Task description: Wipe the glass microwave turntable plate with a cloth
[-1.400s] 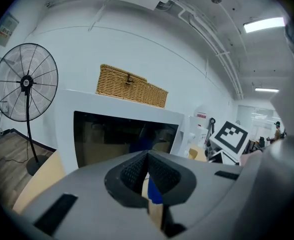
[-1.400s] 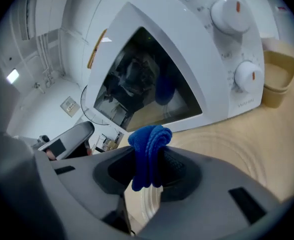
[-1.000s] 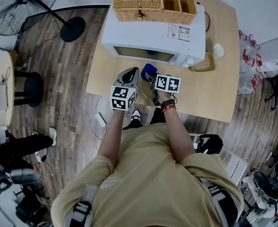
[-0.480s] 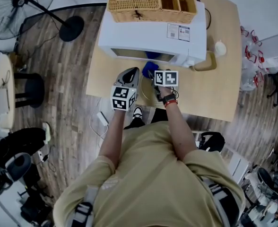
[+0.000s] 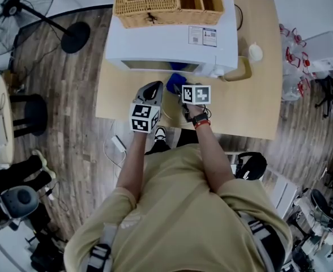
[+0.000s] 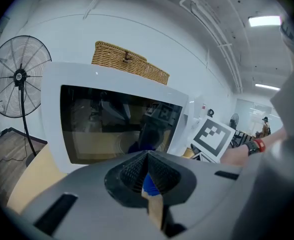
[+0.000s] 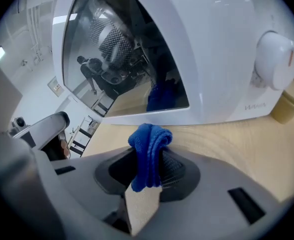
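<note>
Right gripper view is showing my right gripper [image 7: 151, 170] clamping on a folded blue cloth [image 7: 149, 146], which is standing up out of the jaws as a thick, soft loop with a ribbed weave. My left gripper [image 6: 147, 159] is holding its grooved pads pressed together. I am seeing nothing gripped between them; only a bit of blue and of wood is showing through the gap lower down.

The glass turntable plate [image 7: 214, 133] is, I am judging, lying flat on the pale wooden table [image 7: 272, 159] just in front of the white microwave [image 7: 212, 49] and below the cloth. I am making out only faint curved lines there, because the glass is clear.

Here is what I am fearing. The plate is hard, smooth and round, and nothing is pinning it, so a sideways push could be sending it sliding or turning on the table. The cloth is caught only by a narrow fold, so strong rubbing could be pulling it out. If the loop is flattening, the hard jaw tips could be knocking the glass.

The microwave is glossy plastic with a dark, mirror-like door, and a woven wicker basket [image 6: 129, 64] is sitting on top.
</note>
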